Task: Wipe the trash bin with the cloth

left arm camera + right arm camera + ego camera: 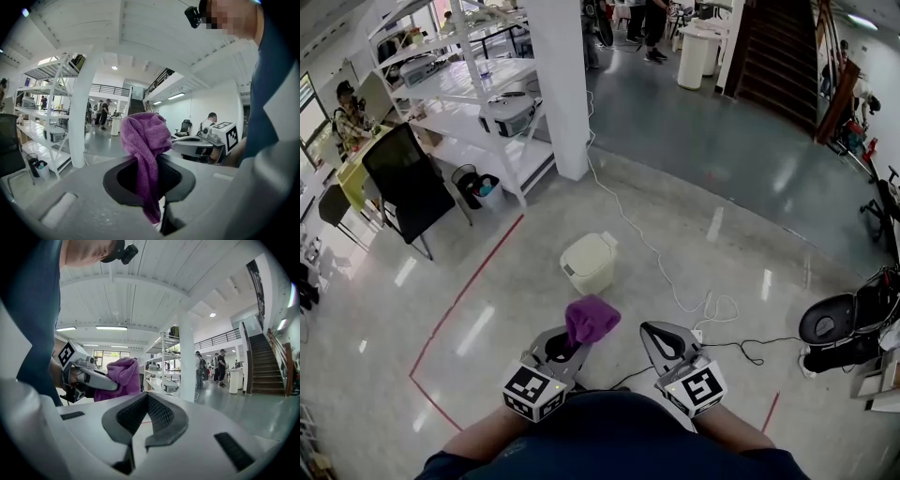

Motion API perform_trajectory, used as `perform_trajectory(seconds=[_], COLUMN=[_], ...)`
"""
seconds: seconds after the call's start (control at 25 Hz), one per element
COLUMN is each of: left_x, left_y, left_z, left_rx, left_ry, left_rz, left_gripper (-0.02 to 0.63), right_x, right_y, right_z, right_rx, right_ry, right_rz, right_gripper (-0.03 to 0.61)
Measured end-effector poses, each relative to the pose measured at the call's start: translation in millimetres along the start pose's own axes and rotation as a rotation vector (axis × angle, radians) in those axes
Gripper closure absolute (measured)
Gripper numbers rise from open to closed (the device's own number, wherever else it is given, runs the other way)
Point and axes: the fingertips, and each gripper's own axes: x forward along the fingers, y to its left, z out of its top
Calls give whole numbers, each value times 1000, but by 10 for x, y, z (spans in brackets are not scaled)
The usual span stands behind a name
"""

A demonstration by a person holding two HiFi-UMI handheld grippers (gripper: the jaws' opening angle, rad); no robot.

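Note:
A cream trash bin (pixel 589 262) with its lid closed stands on the floor ahead of me, apart from both grippers. My left gripper (pixel 572 349) is held low near my body and is shut on a purple cloth (pixel 591 319), which bunches above the jaws. In the left gripper view the cloth (pixel 145 140) hangs down through the left gripper (pixel 159 204). My right gripper (pixel 654 330) is beside it, shut with nothing in it. The right gripper view shows the right gripper (pixel 139 437) with its jaws together, and the cloth (pixel 124 376) at the left. The bin is hidden in both gripper views.
A white pillar (pixel 562 84) and white shelving (pixel 487 94) stand behind the bin. A white cable (pixel 675 281) runs across the floor right of the bin. A black chair (pixel 408 183) is at the left, another black chair (pixel 839 323) at the right. A red floor line (pixel 459 300) runs at the left.

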Motion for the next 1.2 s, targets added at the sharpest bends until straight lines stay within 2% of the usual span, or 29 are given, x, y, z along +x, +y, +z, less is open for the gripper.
perform_trajectory(seconds=[0.16, 0.36, 0.56, 0.88, 1.2], left_x=[166, 379, 609, 858, 1103], left_y=[199, 646, 1294, 2301, 2669], left_z=[26, 104, 190, 381, 390], left_rx=[5, 18, 35, 95, 72], left_ry=[-4, -15, -22, -19, -3], left_rz=[-9, -40, -75, -159, -171], left_gripper=[560, 560, 560, 560, 560], right_x=[180, 600, 1174, 2045, 2414], right_y=[-174, -356, -585, -1016, -1199], right_z=[-38, -3, 39, 170, 169], right_rx=[-4, -14, -12, -5, 7], right_ry=[9, 17, 21, 34, 42], right_rz=[-14, -51, -111, -257, -266], right_gripper=[568, 568, 568, 568, 568])
